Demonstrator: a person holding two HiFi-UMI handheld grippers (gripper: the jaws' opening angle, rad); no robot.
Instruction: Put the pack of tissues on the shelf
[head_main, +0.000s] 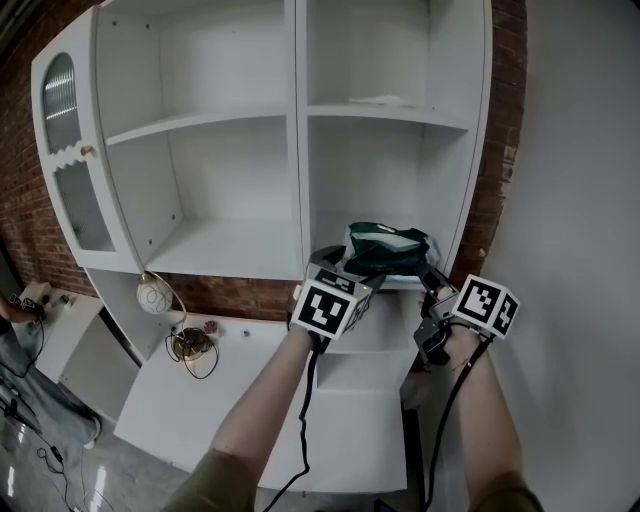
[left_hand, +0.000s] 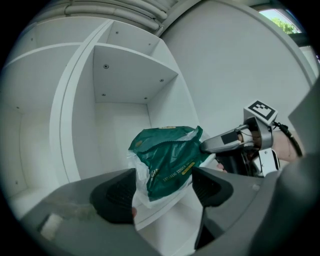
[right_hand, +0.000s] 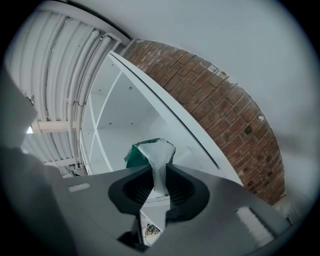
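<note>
while both grippers carry it, the pack of tissues (head_main: 385, 250) sits at the front edge of the shelf unit (head_main: 300, 150), level with the lower board of its right-hand middle compartment. the pack is dark green with a clear-white plastic wrap, and it is crumpled and tilted. from the head view i cannot tell whether it rests on that board or hangs just above it.

the left gripper (head_main: 348, 275) comes in at the unit's central divider. in the left gripper view its fingers (left_hand: 117, 197) stand fairly wide, one on each side of the pack (left_hand: 167, 157), closed on its lower end, with the white wrap pressed against the left one. past the pack in that view, the right gripper (left_hand: 210, 145) reaches it from the unit's right side, its marker cube (left_hand: 261, 111) above.

the right gripper (head_main: 432, 280) is by the unit's right upright. its fingers (right_hand: 180, 192) stand narrow, pinching a loose strip of the pack's wrap (right_hand: 159, 165), with the green body beyond them, toward the inside of the compartment.

the brick wall (head_main: 510, 120) shows along the unit's right edge. a glazed door (head_main: 65, 150) stands open at the unit's left side. below the left compartments, a tangle of cables (head_main: 190, 345) lies on the unit's lower white ledge. a thin white sheet (head_main: 380, 100) lies on the shelf above the pack's compartment.
</note>
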